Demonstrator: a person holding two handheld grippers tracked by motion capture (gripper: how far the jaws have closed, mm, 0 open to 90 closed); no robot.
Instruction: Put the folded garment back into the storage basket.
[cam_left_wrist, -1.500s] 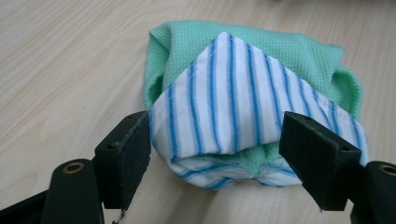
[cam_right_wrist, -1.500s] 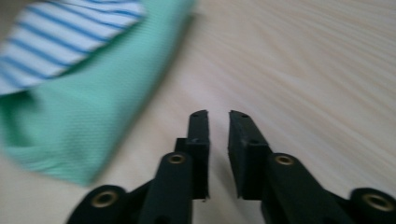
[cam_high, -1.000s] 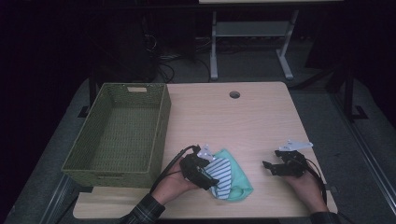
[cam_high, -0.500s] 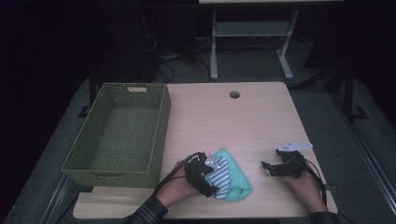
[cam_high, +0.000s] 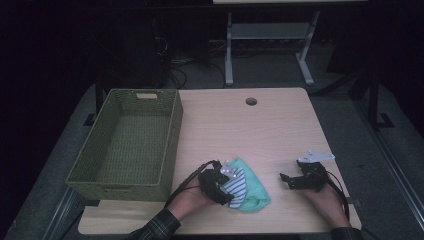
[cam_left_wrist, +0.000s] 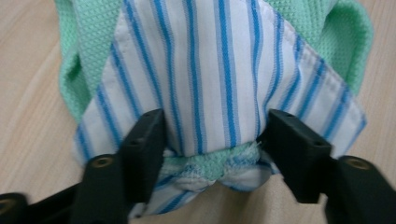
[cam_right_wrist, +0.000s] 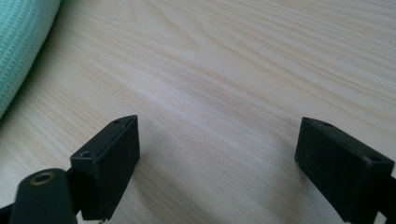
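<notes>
1. While the table (cam_high: 280, 125) bears everything, the basket (cam_high: 125, 177) stands at its left edge, mouth up, ready to take laundry.
2. Right of the basket lies the cloth (cam_left_wrist: 210, 70), striped over green, bunched for gripping.
3. Left gripper (cam_left_wrist: 212, 140) has just been closing, its jaws pinching the cloth's fold.
4. Farthest right of the basket, right gripper (cam_right_wrist: 217, 154) has been spreading wide, empty, waiting.

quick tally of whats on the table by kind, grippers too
Baskets: 1, the green woven basket
Cloth bundles: 1, the striped and mint-green cloth
Grippers: 2, the left gripper with jaws around the cloth, and the right gripper, open over bare table
Total: 4
</notes>
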